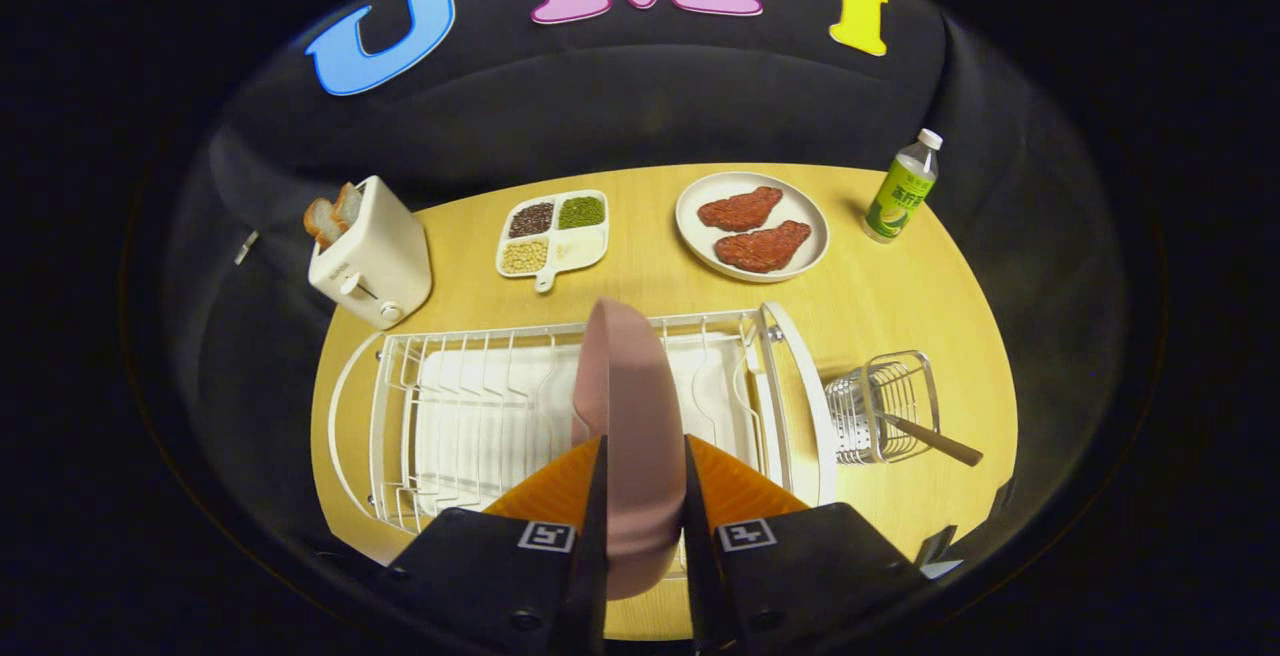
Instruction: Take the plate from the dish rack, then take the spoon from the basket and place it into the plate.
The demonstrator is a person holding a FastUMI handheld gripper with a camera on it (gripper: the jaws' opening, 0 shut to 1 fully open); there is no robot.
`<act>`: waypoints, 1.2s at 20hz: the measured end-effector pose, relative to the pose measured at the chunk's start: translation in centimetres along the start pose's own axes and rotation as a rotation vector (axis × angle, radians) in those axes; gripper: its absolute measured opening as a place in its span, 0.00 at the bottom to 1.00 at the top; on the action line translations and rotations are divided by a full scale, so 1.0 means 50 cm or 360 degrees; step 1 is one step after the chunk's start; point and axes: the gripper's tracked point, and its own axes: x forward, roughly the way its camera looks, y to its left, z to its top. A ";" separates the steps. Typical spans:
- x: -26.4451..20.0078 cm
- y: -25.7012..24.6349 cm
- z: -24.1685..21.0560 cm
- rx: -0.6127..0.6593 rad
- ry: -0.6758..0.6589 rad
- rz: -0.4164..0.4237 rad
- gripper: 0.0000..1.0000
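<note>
Plate (628,406) clamped edge-on between both fingers of gripper (645,481); jaws closed down to plate thickness, each pad pressing one face. Held upright, long axis running straight ahead along fingers, rim pointing forward and up. Positioned over middle of dish rack (480,406); whether lower rim is fully clear of rack wires cannot be told, since fingers hide that portion.

Basket (885,406) located ahead and to right of fingers, just beside right end of rack, apart from it by a narrow gap. Spoon (930,439) resting in basket, handle tilted and projecting over basket rim toward right, away from gripper. Bowl end hidden inside wires.

Judged step: plate removal in progress, set-down pending; spoon not yet touched.

Open room on table (880,296):
- Bare strip directly beyond rack, between rack and sectioned tray (553,234) of grains. Narrow.
- Wider bare patch ahead and right, between rack end, basket and dish of meat (752,226).
- Bare area right of and nearer than basket, close to table edge.

Obstacles:
- Toaster (370,254) ahead and left, beyond rack corner.
- Bottle (903,186) far ahead and right, near table edge; tall, likely to topple if struck.
- Raised end frame of rack on right side, between plate and basket; lateral travel toward basket calls for lift above that frame first.

Caution: thin-edge grip on smooth plate, slip possible on tilting flat.
</note>
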 end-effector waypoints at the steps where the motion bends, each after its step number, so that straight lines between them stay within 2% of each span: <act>1: -0.003 -0.022 0.010 -0.0041 -0.0030 -0.0103 0.31; 3: -0.016 -0.028 0.043 -0.0117 -0.0107 -0.0202 0.25; 8: -0.046 -0.019 0.090 -0.0390 -0.0212 -0.0332 0.24; 10: -0.062 -0.013 0.104 -0.0438 -0.0275 -0.0334 0.24; 12: -0.079 -0.006 0.098 -0.0434 -0.0276 -0.0243 0.24; 17: -0.148 -0.023 0.060 -0.0246 -0.0271 0.0106 0.24; 24: -0.238 -0.105 -0.099 -0.0132 -0.0192 0.0362 0.24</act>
